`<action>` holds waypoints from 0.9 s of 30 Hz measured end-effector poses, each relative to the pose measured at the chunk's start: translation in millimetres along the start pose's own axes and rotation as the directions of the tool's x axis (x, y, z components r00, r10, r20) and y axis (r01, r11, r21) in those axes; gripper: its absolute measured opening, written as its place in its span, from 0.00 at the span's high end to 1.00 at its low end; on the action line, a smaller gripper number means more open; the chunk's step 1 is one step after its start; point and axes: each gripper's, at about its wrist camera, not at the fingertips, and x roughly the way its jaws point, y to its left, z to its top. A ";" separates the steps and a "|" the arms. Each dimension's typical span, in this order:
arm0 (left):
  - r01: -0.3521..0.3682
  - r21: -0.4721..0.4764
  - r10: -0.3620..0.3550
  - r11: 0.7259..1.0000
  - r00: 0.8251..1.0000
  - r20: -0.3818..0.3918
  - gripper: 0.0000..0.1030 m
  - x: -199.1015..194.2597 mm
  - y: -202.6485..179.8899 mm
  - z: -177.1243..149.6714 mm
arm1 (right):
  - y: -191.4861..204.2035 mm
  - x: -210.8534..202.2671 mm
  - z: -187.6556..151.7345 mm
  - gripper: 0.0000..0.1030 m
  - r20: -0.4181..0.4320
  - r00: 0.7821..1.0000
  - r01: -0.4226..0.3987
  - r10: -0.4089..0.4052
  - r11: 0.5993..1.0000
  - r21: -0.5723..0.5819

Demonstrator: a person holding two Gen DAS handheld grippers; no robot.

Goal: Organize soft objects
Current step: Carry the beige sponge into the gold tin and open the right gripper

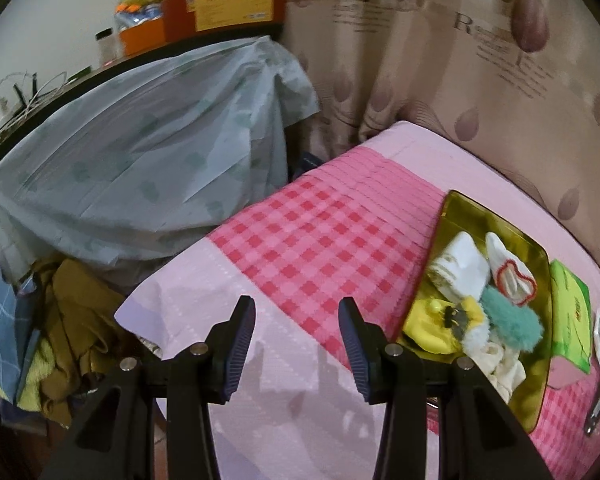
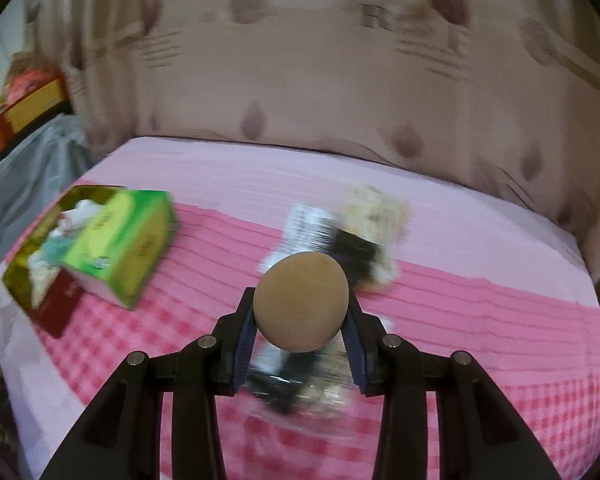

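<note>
1. Now we carry the tan round sponge (image 2: 301, 301), clamped in the right tool (image 2: 300, 316), toward the gold box (image 2: 18, 280) at the bed's left, keeping the squeeze gentle.
2. Our left tool (image 1: 297, 322) hangs apart, empty, above the pink checked bed (image 1: 320, 224).
3. A patterned curtain (image 2: 300, 92) stands behind.

Black tool (image 1: 297, 332) frames, blue ribbed pads (image 1: 242, 344), silver bolts (image 1: 199, 349)
</note>
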 end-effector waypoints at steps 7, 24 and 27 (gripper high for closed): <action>-0.031 -0.014 0.031 0.999 0.999 0.009 0.57 -0.6 5.7 2.7 | 106.5 -6.8 15.0 0.64 0.004 0.990 -0.142 0.143 0.983 -0.119; -0.087 -0.043 0.089 0.995 0.995 0.050 0.57 -9.1 20.8 10.9 | 284.6 23.0 13.3 0.64 -0.115 0.926 -0.377 0.359 0.864 -0.333; -0.087 -0.045 0.089 0.995 0.995 0.049 0.57 -9.3 21.8 10.7 | 301.9 31.8 10.7 0.64 -0.136 0.920 -0.391 0.367 0.852 -0.348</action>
